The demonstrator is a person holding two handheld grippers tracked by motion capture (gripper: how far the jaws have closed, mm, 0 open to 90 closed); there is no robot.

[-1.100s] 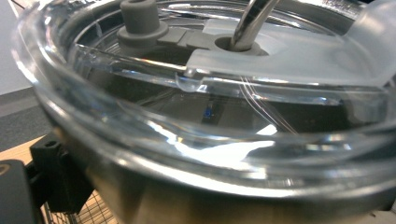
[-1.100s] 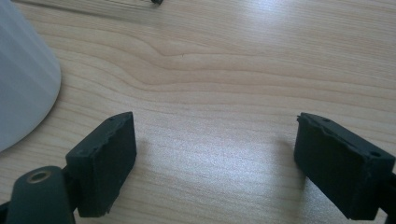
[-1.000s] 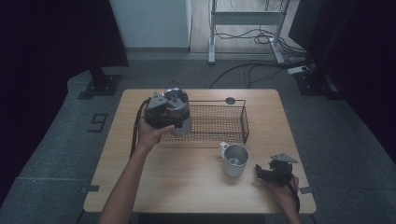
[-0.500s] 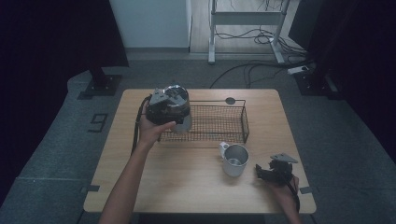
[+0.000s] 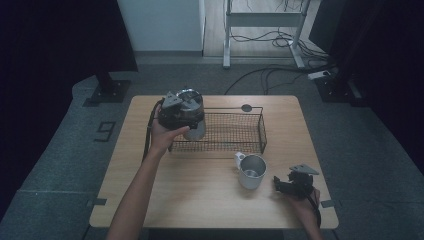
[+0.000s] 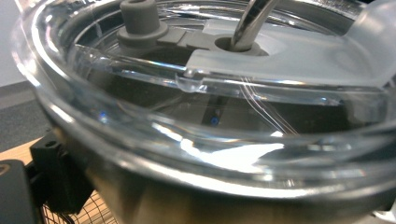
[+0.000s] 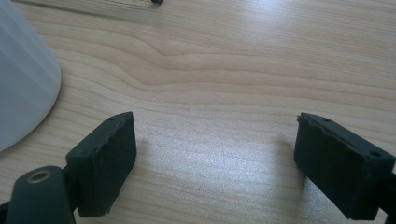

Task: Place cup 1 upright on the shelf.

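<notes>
A steel tumbler (image 5: 196,129) with a clear lid (image 6: 210,107) and a metal straw (image 6: 252,21) hangs over the left end of the black wire basket (image 5: 263,131). My left gripper (image 5: 181,113) is shut on it just below the lid; one black pad (image 6: 56,177) presses against its side. A metal mug (image 5: 251,171) with a white handle stands in front of the basket. My right gripper (image 5: 279,184) rests low on the table just right of the mug, jaws apart over bare wood (image 7: 215,163). The mug's pale wall (image 7: 23,84) is at the left of the right gripper view.
The wooden table (image 5: 200,200) holds the basket at its middle back. A small dark disc (image 5: 246,107) lies behind the basket. Cables and a metal stand's legs (image 5: 260,30) sit on the floor beyond the table.
</notes>
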